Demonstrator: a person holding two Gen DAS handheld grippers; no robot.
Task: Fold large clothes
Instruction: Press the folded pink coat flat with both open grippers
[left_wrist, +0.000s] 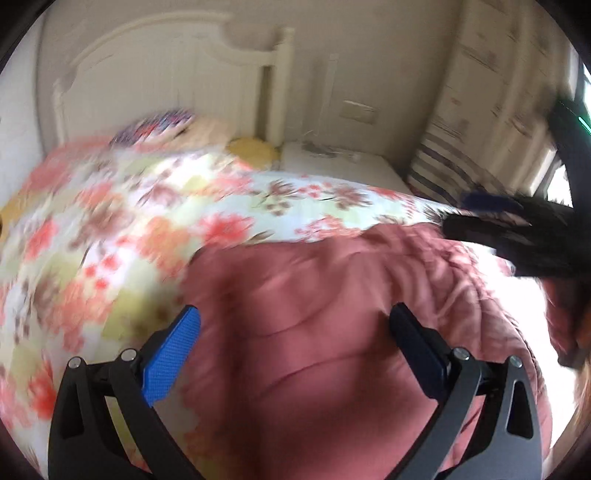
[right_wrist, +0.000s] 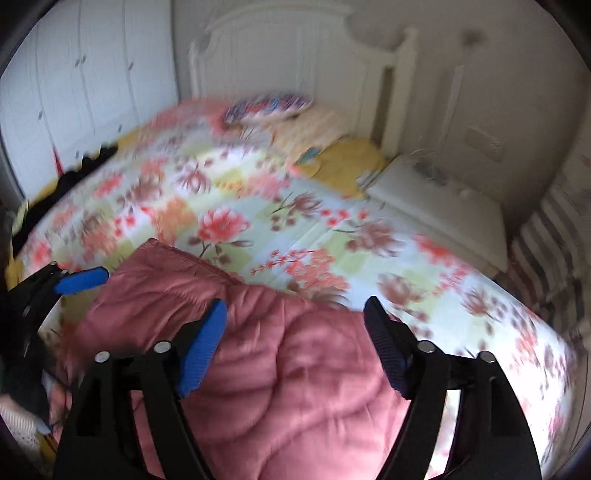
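A pink quilted jacket (left_wrist: 325, 314) lies on the near part of a bed with a floral cover (left_wrist: 122, 221). It also shows in the right wrist view (right_wrist: 280, 369). My left gripper (left_wrist: 295, 325) is open and empty, held above the jacket's middle. My right gripper (right_wrist: 295, 314) is open and empty, above the jacket's right part. The right gripper also shows at the right edge of the left wrist view (left_wrist: 491, 218), and the left gripper at the left edge of the right wrist view (right_wrist: 79, 280). Both views are blurred by motion.
A white headboard (right_wrist: 295, 44) stands at the back, with pillows (right_wrist: 269, 103) and a yellow cushion (right_wrist: 351, 162) below it. A white nightstand (right_wrist: 436, 206) is to the right of the bed, a white wardrobe (right_wrist: 85, 74) to the left. Dark clothes (right_wrist: 70, 184) lie at the bed's left edge.
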